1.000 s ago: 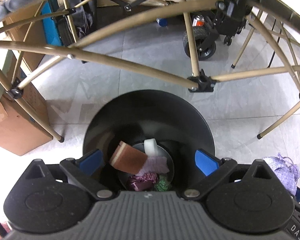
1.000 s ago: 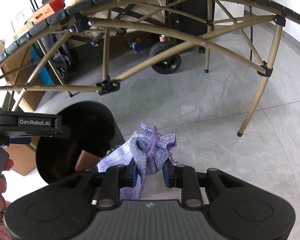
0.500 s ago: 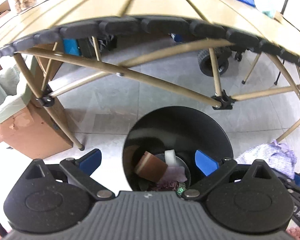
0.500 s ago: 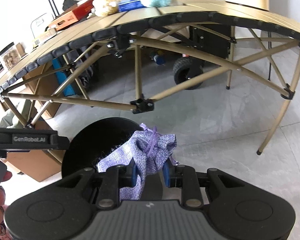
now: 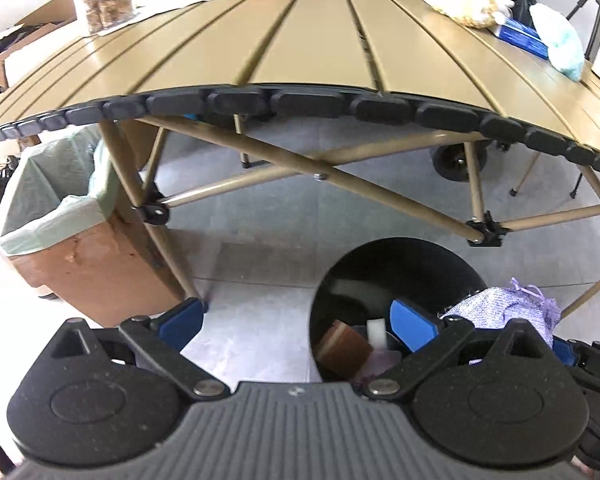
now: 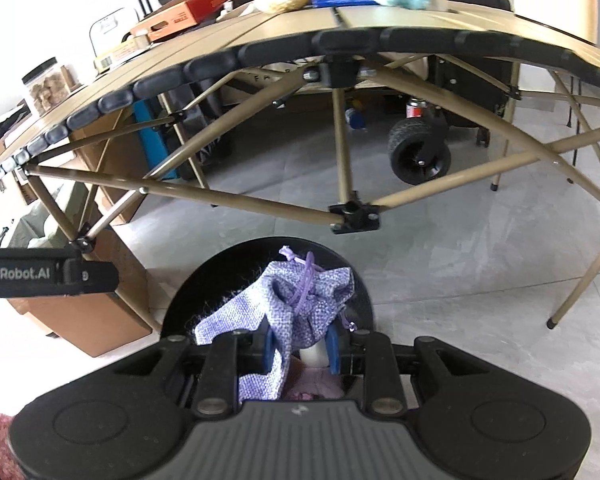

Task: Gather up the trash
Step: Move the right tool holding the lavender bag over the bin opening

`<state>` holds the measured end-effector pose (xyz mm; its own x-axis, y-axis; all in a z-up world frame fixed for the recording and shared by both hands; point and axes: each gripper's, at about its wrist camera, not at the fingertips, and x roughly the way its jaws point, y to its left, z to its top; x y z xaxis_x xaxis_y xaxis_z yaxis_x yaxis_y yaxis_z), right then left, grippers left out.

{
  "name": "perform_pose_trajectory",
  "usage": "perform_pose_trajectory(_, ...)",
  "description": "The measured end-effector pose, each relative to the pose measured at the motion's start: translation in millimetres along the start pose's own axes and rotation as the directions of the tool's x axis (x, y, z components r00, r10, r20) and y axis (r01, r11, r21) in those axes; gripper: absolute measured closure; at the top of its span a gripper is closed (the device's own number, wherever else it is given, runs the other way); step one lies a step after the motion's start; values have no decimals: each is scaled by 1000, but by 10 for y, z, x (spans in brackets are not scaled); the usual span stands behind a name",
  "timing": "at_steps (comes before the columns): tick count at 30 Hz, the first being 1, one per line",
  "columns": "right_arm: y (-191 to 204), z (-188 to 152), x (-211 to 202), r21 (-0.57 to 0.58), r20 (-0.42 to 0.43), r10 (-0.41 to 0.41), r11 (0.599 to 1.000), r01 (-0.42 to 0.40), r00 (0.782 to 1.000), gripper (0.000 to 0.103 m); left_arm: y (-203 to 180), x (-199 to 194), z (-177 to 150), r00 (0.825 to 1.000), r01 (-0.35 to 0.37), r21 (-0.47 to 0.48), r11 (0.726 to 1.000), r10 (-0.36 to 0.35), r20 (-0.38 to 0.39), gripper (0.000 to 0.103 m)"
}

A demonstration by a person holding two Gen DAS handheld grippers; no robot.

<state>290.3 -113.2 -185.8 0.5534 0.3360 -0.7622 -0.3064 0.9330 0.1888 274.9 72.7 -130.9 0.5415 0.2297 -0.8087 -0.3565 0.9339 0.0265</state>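
While the right gripper point(image 6: 299, 347) jaws clamp a purple pouch point(image 6: 300, 300) over the black bin point(image 5: 400, 268), the left gripper point(image 5: 296, 320) jaws gape empty.

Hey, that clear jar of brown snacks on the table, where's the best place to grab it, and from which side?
Probably the straight clear wall of the snack jar, just below its black lid, approached level from the table's bare near edge. It stands upright, and papers and boxes crowd behind it.

The little purple bag point(image 6: 300, 304) is rough woven cloth. The black bin point(image 5: 400, 264) is shiny and smooth inside. The bench point(image 5: 300, 40) has smooth tan slats, and the floor point(image 6: 440, 248) is smooth grey tile.
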Motion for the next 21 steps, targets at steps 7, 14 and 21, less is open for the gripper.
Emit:
perform_pose_trajectory(7, 129, 12, 210, -19, -45, 1, 1000, -2, 999, 79, 183, -43, -4, 1000, -21, -41, 999, 21, 11, 1)
perform_pose_trajectory(14, 213, 3, 427, -41, -78, -22, 999, 18, 997, 78, 217, 30, -34, 999, -40, -40, 998, 39, -21, 1)
perform_pose_trajectory(21, 288, -42, 792, -55, -122, -48, 998, 42, 991, 78, 319, 72, -39, 997, -65, -76, 995, 63, -35, 1)
